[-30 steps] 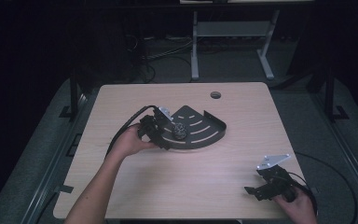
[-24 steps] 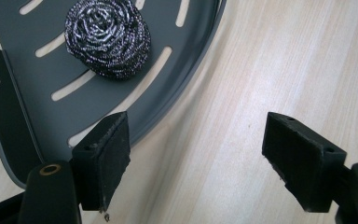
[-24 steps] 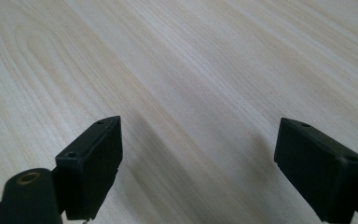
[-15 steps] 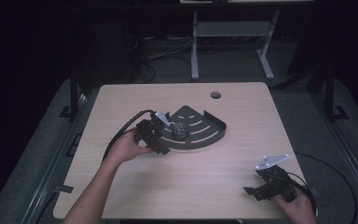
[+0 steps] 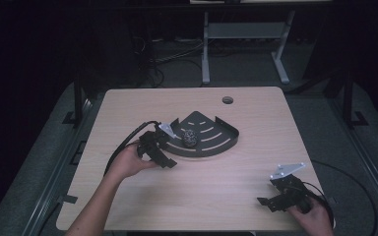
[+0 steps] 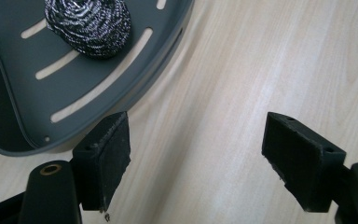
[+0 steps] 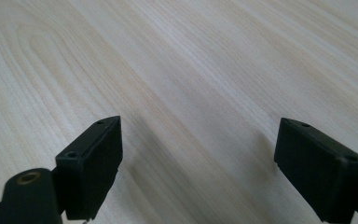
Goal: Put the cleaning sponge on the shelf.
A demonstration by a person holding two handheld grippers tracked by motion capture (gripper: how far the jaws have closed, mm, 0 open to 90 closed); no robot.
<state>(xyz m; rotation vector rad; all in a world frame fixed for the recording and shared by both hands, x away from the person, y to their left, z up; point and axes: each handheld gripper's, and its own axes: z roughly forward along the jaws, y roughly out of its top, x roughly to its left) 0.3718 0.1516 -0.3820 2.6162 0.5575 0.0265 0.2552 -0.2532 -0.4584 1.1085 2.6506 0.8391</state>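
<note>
Item: my left gripper (image 5: 163, 156), held in my left hand (image 5: 128, 162), jaws standing wide apart with nothing between them but bare table (image 5: 202, 191). In the left gripper view its two pads (image 6: 114, 154) frame plain wood. Item: a dark grey corner tray (image 5: 215, 142), quarter-round with slotted floor and a low wall, lying just ahead of and beside my left gripper; in the left gripper view the tray's curved rim (image 6: 165, 51) passes just beyond the tip of the jaw on that view's left, close to it, though I cannot tell whether they touch. Item: a steel-wool scouring ball (image 5: 189, 138), black and silver, sitting inside the tray on its slotted floor, further along from my left jaws; in the left gripper view it shows at the upper edge (image 6: 88, 23), well clear of both pads. Item: my right gripper (image 5: 280, 199), in my right hand (image 5: 315, 216), near the table's near edge, well apart from the tray; its jaws too are spread wide, and its pads (image 7: 95, 158) bracket bare wood grain, gripping nothing.
</note>
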